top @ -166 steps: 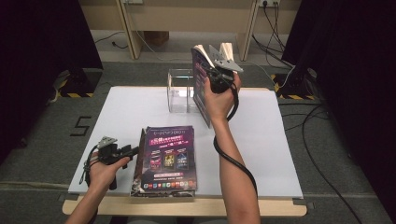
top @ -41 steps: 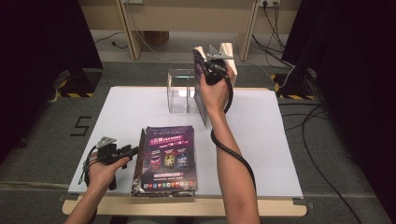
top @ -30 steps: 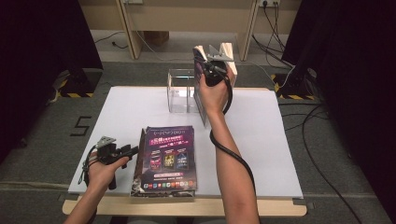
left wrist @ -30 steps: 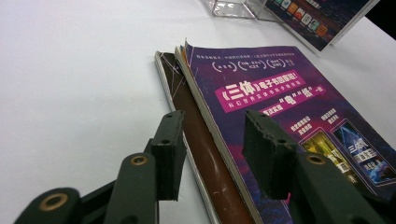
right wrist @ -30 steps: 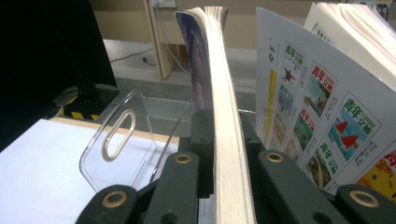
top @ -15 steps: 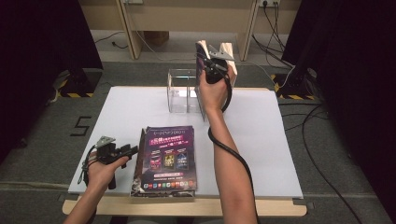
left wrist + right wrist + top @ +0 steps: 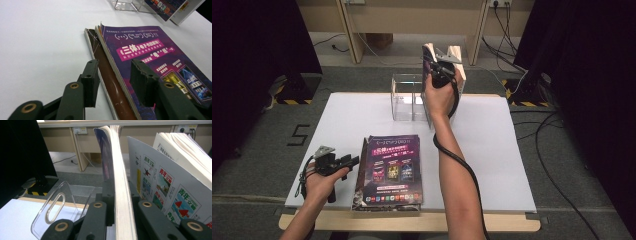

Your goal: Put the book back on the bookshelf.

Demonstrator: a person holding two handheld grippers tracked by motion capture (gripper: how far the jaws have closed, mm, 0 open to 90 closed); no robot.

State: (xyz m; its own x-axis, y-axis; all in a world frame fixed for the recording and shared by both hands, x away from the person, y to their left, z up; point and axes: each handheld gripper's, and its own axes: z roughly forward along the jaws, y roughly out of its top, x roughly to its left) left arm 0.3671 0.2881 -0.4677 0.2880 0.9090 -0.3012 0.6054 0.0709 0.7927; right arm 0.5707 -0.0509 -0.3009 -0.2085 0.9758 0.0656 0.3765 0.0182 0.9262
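White table (image 7: 362,120), right gripper (image 7: 438,75) clamping upright magazine (image 7: 120,182), lower edge hidden, left gripper (image 7: 113,80) agape, empty

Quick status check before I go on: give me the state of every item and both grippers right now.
Right gripper: shut on the held magazine, upright, lifted at the clear file holder.
Left gripper: open, jaws astride the stack's spine edge, not clamping.
Magazine stack: flat on the white table, closed.
Clear file holder: upright; another magazine leans at its right side.
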